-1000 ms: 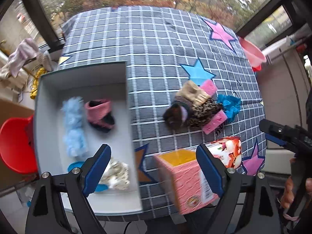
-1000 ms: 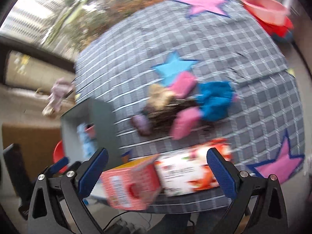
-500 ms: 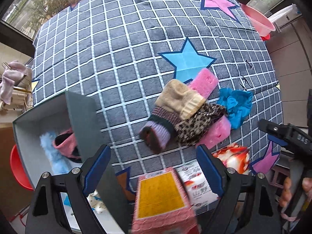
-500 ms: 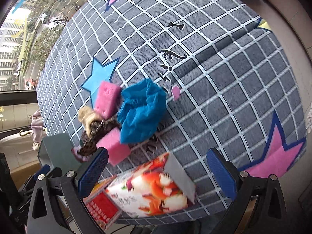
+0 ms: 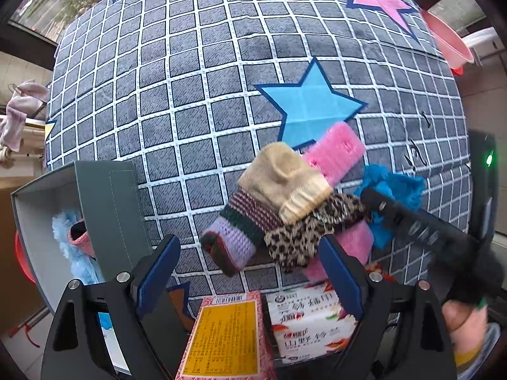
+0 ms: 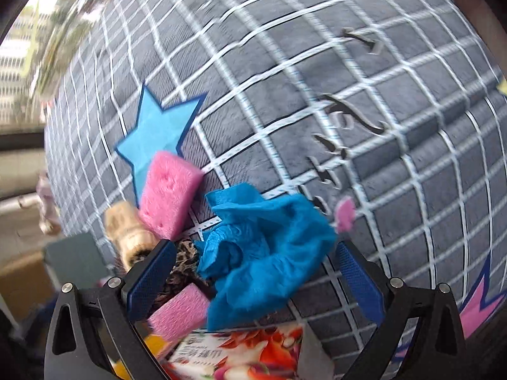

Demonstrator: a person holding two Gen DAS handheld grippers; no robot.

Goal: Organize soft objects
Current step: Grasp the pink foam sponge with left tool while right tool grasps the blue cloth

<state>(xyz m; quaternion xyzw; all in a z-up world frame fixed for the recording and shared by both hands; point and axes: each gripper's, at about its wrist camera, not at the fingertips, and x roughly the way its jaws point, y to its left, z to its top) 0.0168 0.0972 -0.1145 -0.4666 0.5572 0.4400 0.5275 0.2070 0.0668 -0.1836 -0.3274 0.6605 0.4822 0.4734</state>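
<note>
A pile of soft things lies on the checked tablecloth (image 5: 196, 101): a beige sock (image 5: 285, 174), a striped purple sock (image 5: 234, 234), a leopard-print cloth (image 5: 301, 240), two pink sponges (image 5: 336, 155) (image 5: 351, 240) and a crumpled blue cloth (image 5: 396, 190). My left gripper (image 5: 248, 248) hangs open over the striped sock and the leopard cloth, gripping nothing. In the right wrist view my right gripper (image 6: 253, 250) is open and low, with the blue cloth (image 6: 263, 253) between its fingers; the pads stand clear of it. The picture is blurred.
A grey box (image 5: 107, 209) at the left holds a fluffy light-blue thing (image 5: 69, 247) and a pink sock. A pink carton (image 5: 228, 338) and a tissue pack (image 5: 310, 319) stand at the near table edge. A pink basin (image 5: 443, 41) sits far right.
Both grippers have come down towards the pile. The left view has shifted from the grey box to the socks. The right gripper now has the blue cloth between its open fingers.
</note>
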